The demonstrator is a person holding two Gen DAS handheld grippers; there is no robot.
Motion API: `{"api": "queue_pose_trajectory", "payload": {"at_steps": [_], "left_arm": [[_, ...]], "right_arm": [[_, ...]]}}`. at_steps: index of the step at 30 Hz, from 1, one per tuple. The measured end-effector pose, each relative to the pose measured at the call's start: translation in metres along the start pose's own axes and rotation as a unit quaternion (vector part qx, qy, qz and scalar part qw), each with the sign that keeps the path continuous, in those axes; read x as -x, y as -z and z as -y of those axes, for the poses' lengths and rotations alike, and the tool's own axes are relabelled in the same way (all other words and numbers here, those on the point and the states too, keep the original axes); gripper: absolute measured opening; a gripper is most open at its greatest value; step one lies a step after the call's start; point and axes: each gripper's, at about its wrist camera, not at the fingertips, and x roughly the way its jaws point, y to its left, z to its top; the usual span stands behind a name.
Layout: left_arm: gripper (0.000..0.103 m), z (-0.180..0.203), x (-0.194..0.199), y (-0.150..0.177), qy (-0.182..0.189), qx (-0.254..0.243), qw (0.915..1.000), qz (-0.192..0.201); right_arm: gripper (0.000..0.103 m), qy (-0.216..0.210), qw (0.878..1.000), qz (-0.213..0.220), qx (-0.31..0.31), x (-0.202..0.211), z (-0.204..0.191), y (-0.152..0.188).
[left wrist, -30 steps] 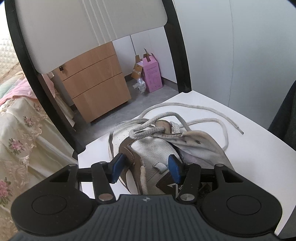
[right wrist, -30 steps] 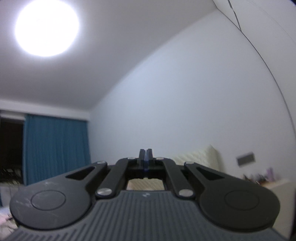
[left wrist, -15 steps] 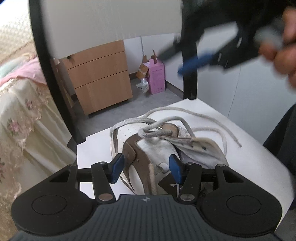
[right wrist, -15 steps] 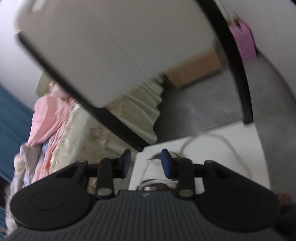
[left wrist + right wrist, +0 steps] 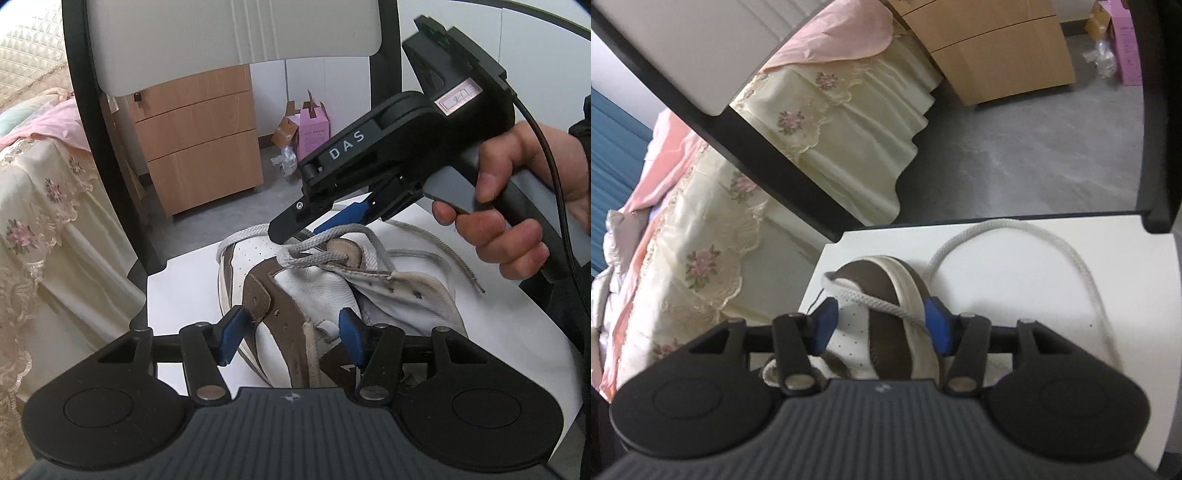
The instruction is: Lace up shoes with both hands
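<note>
The white-and-brown sneaker (image 5: 314, 291) lies on the white chair seat (image 5: 517, 332), its heel cut off behind the left gripper (image 5: 291, 332), whose spread jaws straddle the collar; whether the pads press I cannot tell. The right gripper (image 5: 881, 325), jaws just opened wider, hangs released over the toe, a loop of the grey lace (image 5: 882, 304) crossing between them. The seat's front edge lies just beyond the toe, with free room to the right where the lace trails.

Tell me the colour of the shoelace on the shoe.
Pale grey-white shoelace, clearest in the left wrist view, over the white and brown shoe.
</note>
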Motion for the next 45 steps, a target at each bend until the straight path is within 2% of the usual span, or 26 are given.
{"api": "queue_pose_trajectory", "payload": {"at_steps": [2,5,6,7,10,12,15,20,27,29,32,39,45], "left_arm": [[0.060,0.000,-0.001,0.001,0.000,0.000,1.0000,-0.001],[0.061,-0.002,-0.002,0.001,0.000,0.004,1.0000,-0.001],[0.061,-0.002,-0.003,0.001,-0.001,0.004,1.0000,-0.002],[0.061,-0.001,-0.003,0.001,-0.002,0.002,1.0000,-0.003],[0.061,0.002,-0.003,0.001,-0.008,-0.004,1.0000,-0.004],[0.061,0.004,-0.004,0.001,-0.013,-0.007,0.9999,-0.004],[0.061,0.007,-0.006,0.003,-0.021,-0.017,0.9996,-0.001],[0.062,0.006,-0.006,0.005,-0.022,-0.016,0.9996,0.002],[0.063,0.006,-0.008,0.007,-0.025,-0.018,0.9995,0.006],[0.063,0.006,-0.007,0.007,-0.026,-0.019,0.9995,0.006],[0.063,0.006,-0.007,0.007,-0.027,-0.018,0.9995,0.006],[0.062,0.010,-0.008,0.009,-0.031,-0.035,0.9989,0.007],[0.062,0.012,-0.010,0.009,-0.031,-0.042,0.9986,0.007]], "right_arm": [[0.053,-0.017,1.000,-0.002,-0.018,-0.003,0.008,0.001],[0.033,-0.022,0.999,0.007,-0.038,-0.002,0.011,-0.001],[0.022,-0.025,0.999,0.010,-0.047,0.000,0.013,-0.002],[0.001,-0.028,0.998,0.012,-0.056,0.002,0.015,-0.002],[0.002,-0.013,0.999,0.013,-0.051,0.006,0.007,0.001],[0.001,-0.018,0.999,0.031,-0.036,0.017,-0.009,0.003],[0.001,-0.063,0.993,0.091,-0.026,0.048,-0.038,0.002],[0.002,-0.155,0.970,0.188,-0.018,0.108,-0.087,-0.006],[0.001,-0.225,0.937,0.268,0.020,0.165,-0.152,-0.019],[0.001,-0.236,0.929,0.281,0.036,0.177,-0.170,-0.021],[0.001,-0.226,0.930,0.281,0.068,0.180,-0.192,-0.022],[0.001,-0.247,0.920,0.293,0.077,0.182,-0.215,-0.026],[0.001,-0.282,0.896,0.324,0.109,0.208,-0.246,-0.046]]}}
